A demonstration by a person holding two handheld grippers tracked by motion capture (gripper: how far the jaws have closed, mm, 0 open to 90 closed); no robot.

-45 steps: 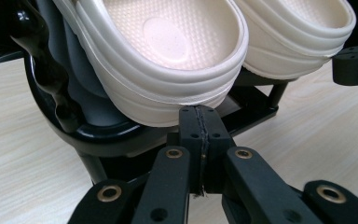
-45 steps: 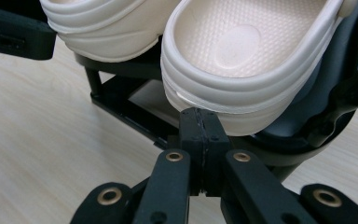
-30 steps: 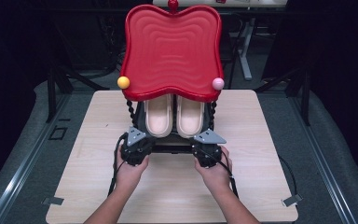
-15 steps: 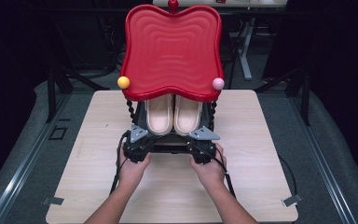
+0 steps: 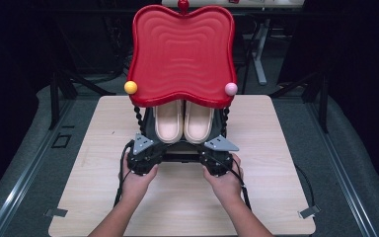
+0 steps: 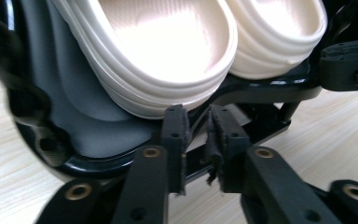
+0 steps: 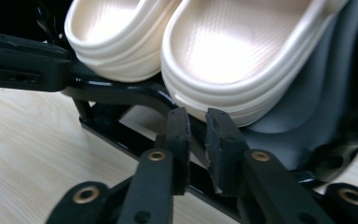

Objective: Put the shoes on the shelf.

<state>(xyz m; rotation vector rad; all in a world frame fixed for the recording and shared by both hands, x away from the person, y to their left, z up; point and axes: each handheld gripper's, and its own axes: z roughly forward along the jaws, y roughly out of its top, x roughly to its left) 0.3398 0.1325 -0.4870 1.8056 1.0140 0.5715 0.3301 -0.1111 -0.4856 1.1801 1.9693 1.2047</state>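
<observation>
Mostly, red tray (image 5: 182, 54) hides slippers (image 5: 183, 123).

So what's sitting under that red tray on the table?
Under the red tray a pair of cream slippers rests heel-out on a black shelf. Their front halves are hidden by the tray, so anything farther back cannot be seen.

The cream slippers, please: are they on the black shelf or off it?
On it: both cream slippers lie side by side on the black shelf, under the red tray.

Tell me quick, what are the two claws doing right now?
Left gripper: jaws just opening, slightly apart, holding nothing.
Right gripper: same, slightly apart, nothing held, just below the slippers.
</observation>
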